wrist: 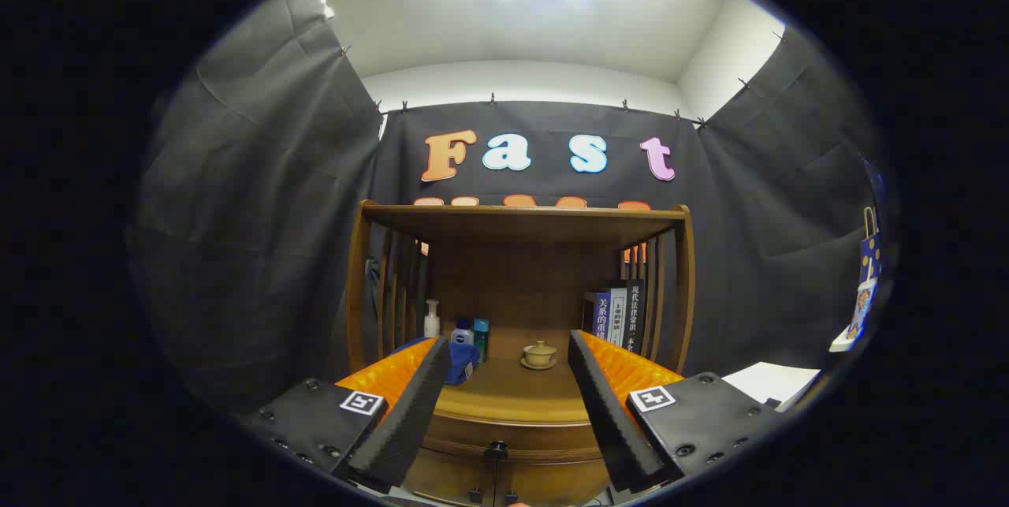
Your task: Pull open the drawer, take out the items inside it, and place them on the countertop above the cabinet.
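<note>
A wooden cabinet (520, 286) with a slatted upper shelf stands ahead of me. Its drawer (512, 442) is closed below the curved countertop (504, 393), with a small dark knob (497, 448) at its middle. My gripper (508, 353) is open, its two fingers spread wide, and the countertop and drawer front show between them. The knob lies low between the fingers, a short way ahead. The inside of the drawer is hidden.
On the countertop stand a white pump bottle (431, 319), a blue jar (462, 331), a teal bottle (481, 333), a small lidded cup on a saucer (539, 354), a blue cloth (459, 357) and upright books (619, 314). Two lower cabinet doors (504, 483) sit under the drawer.
</note>
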Demonstrator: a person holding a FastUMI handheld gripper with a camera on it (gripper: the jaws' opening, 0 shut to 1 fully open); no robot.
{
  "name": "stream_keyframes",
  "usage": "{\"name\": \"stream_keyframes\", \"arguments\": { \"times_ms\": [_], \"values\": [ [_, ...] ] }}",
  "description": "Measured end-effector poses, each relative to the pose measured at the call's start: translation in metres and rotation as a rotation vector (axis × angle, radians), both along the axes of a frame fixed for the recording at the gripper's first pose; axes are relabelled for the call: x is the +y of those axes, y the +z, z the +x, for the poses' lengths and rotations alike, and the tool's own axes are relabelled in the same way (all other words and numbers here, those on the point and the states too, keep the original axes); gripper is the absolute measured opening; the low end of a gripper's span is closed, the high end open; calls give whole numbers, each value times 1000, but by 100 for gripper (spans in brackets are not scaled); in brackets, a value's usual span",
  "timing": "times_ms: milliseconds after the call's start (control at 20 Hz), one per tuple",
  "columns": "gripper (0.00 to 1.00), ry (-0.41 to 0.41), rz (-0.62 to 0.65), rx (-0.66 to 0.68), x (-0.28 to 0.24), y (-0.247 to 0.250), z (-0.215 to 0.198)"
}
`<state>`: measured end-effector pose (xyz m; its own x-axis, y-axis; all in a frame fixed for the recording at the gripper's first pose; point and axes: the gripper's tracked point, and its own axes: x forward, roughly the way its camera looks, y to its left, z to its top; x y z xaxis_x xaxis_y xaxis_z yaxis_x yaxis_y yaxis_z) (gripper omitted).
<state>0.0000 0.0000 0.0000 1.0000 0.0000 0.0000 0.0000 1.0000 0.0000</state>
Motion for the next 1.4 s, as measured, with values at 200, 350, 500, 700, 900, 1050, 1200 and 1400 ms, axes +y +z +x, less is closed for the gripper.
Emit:
{"name": "stream_keyframes", "arguments": {
  "times_ms": [200, 350, 500, 700, 900, 1050, 1200, 1400],
  "values": [
    [97, -26, 30, -12, -14, 3, -3],
    [98, -30, 62, -10, -20, 4, -5],
    [97, -34, 85, 2, -24, 2, -7],
    [98, -39, 99, 6, -25, 3, -6],
    [98, -50, 100, 3, -28, 5, -8],
    [98, -56, 98, -1, -29, 8, -9],
    [99, -55, 101, 2, -29, 7, -10],
    [99, -35, 121, 11, -23, 4, -8]
  ]
}}
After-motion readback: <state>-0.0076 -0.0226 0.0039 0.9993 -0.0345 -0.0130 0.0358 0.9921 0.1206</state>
